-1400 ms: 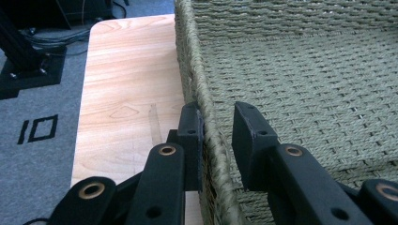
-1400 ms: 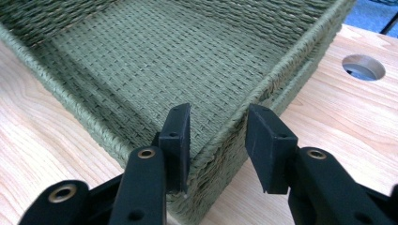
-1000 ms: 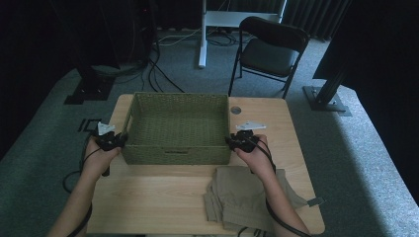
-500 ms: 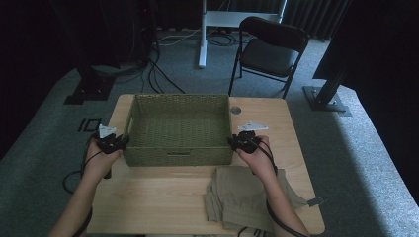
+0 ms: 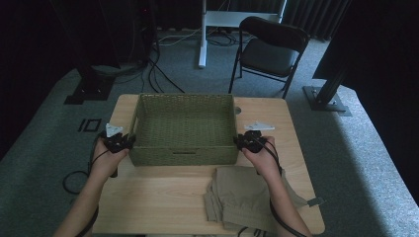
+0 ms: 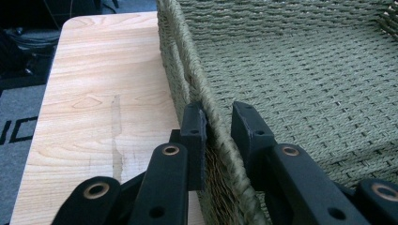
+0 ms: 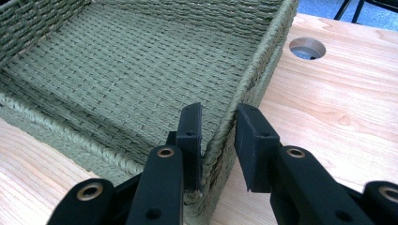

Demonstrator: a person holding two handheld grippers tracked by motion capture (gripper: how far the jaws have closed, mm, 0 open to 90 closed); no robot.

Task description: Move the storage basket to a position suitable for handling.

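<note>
folded khaki cloth (image 5: pixel 237 195) lies at the table's (image 5: pixel 163 197) near right edge. black folding chair (image 5: pixel 269 52) and white desk leg (image 5: pixel 202 34) stand beyond the table.

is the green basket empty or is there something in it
Empty. The high view shows only bare weave inside the basket, and both gripper views show bare woven floor too. The folded cloth lies outside it on the table.
</note>
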